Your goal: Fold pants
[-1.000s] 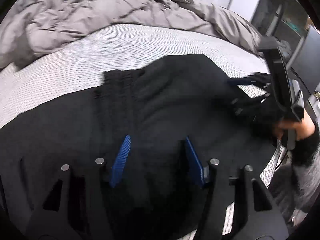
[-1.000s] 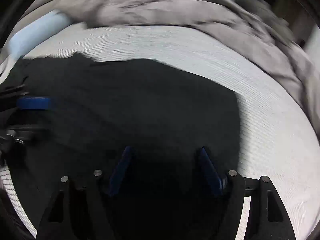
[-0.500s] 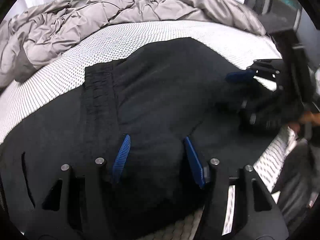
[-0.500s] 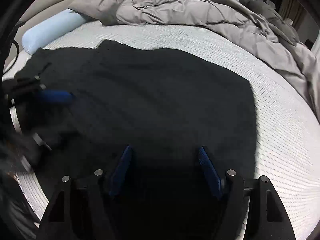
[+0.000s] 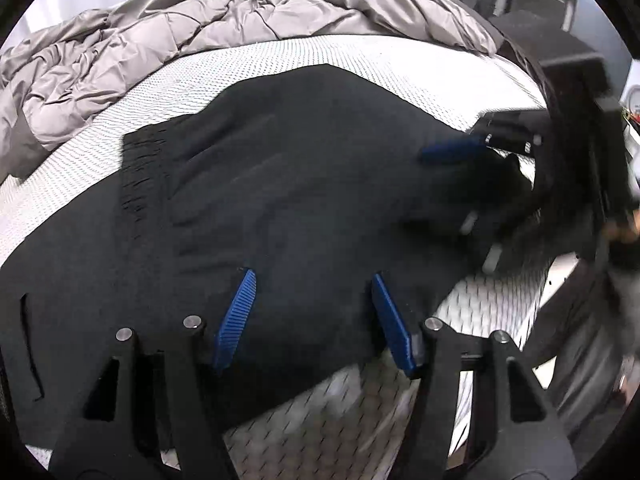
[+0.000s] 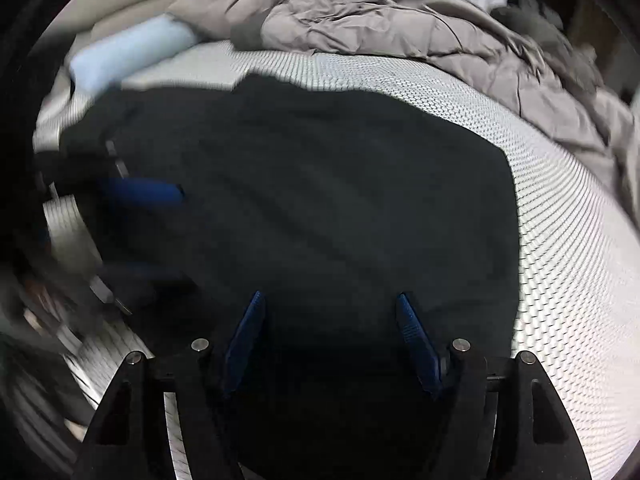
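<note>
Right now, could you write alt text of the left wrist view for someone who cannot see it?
Black pants lie spread on a white textured mattress, with the left gripper and its blue-padded fingers apart over the near edge of the cloth. The right gripper reaches in at the right, blurred, and a rumpled grey duvet is heaped behind.

I am logging matt black knit pants point(image 5: 304, 184), a textured white woven mattress point(image 5: 360, 60), a crinkled grey quilted duvet point(image 5: 160, 36), and ribbed blue pads point(image 5: 236, 316).
</note>
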Available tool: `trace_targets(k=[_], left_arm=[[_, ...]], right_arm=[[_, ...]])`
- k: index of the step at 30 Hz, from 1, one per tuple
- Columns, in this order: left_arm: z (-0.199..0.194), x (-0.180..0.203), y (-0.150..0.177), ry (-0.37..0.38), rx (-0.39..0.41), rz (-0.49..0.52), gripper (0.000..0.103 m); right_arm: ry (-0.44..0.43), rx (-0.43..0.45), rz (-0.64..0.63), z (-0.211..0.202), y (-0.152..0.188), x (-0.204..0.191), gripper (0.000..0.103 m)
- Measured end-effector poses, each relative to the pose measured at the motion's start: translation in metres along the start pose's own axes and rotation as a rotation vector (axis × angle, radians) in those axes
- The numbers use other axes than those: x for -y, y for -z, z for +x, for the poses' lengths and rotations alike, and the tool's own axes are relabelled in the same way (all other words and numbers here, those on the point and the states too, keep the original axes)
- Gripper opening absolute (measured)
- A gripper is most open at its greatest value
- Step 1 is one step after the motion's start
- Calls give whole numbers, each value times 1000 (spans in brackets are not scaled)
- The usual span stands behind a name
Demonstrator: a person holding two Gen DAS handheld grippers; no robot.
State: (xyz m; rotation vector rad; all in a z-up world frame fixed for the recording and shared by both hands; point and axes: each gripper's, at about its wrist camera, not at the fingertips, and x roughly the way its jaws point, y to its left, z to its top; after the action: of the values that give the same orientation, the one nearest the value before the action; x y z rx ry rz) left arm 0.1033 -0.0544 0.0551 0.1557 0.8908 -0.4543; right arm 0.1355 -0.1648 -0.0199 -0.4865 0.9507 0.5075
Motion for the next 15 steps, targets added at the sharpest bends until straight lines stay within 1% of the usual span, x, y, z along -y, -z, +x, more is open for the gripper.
trace_targets(k=[1,2,3,4,6,7,8,9,10,12,13,14,15], left_arm=[[-7,-4,8,5,-3,-3,58],[-13,-9,15,6,0,-10,58],[-19,-14,20,1,7,-19,58],[-26,-16,25,-2,16,-34,58],[-36,-17,27,-12,43,-67,58],[-41,-13,25,-22,58,-81,58],[-43,-7,19,-17,70,-86,58],[-45,3,12,-3,93,-81,58],[-43,12,7,5,108,-76,61],[-32,30,-6,17,118,-79,64],[-20,39,-11,29,99,-73,64],[-8,43,-16,37,75,-58,64],[6,50,-13,25,31,-34,64]], right_arm=[[12,2,5,-5,6,10,69],[31,6,34,-14,15,32,69],[54,13,82,-22,27,53,69],[80,10,138,-27,41,72,75],[88,30,280,-34,60,108,76],[95,40,317,-39,63,114,75],[113,63,338,-47,65,114,74],[113,95,323,-55,62,107,74],[101,116,302,-59,59,98,74],[39,143,224,-58,45,70,74],[23,144,192,-53,39,60,74],[12,133,130,-46,33,43,74],[20,107,82,-38,31,30,74]])
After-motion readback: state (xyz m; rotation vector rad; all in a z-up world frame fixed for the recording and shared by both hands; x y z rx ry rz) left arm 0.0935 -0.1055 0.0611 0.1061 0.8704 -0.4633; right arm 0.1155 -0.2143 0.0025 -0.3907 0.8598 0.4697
